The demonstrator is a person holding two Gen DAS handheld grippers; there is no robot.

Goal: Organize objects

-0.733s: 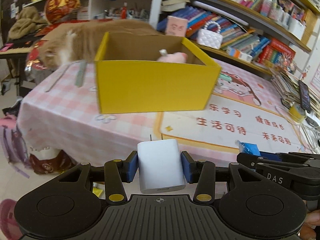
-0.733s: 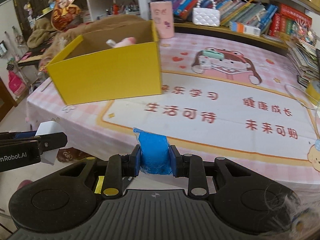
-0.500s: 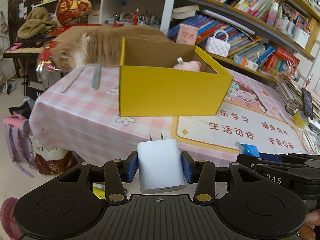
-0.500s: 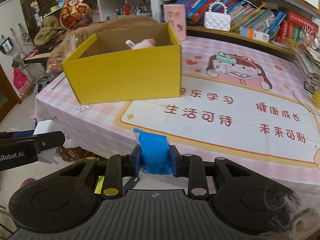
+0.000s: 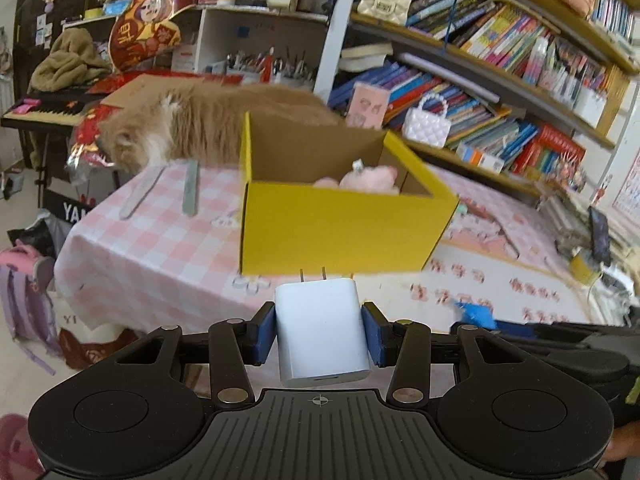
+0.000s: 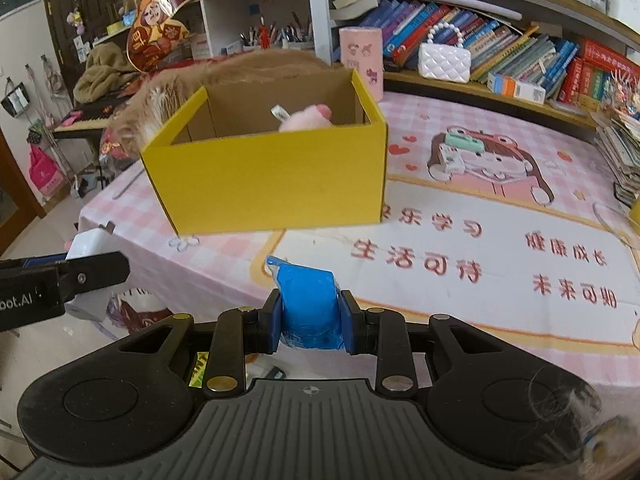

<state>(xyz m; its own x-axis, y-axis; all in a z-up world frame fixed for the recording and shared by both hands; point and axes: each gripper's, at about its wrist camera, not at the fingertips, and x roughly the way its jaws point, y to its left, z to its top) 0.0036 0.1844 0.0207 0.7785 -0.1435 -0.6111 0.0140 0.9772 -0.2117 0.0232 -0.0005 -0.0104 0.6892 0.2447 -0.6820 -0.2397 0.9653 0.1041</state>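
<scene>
My left gripper (image 5: 319,335) is shut on a white plug charger (image 5: 322,328), prongs pointing away, held off the table's near edge. My right gripper (image 6: 308,317) is shut on a crumpled blue packet (image 6: 308,304), just above the near edge of the table. An open yellow cardboard box (image 5: 340,224) (image 6: 272,184) stands on the pink tablecloth ahead of both grippers, with a pink plush toy (image 5: 368,178) (image 6: 306,118) inside. The left gripper and its charger (image 6: 94,250) show at the left of the right wrist view; the blue packet (image 5: 474,314) shows at the right of the left wrist view.
An orange cat (image 5: 192,128) lies behind the box at the table's far left. Two flat grey strips (image 5: 190,192) lie on the checked cloth (image 5: 160,248). Bookshelves (image 6: 500,48), a white purse (image 6: 444,62) and a pink tin (image 6: 362,62) line the back. Stacked books (image 6: 618,148) sit at the right.
Both grippers have risen and now look further down into the yellow box, which sits lower in each view. Their holds on the charger and the blue packet are unchanged.
</scene>
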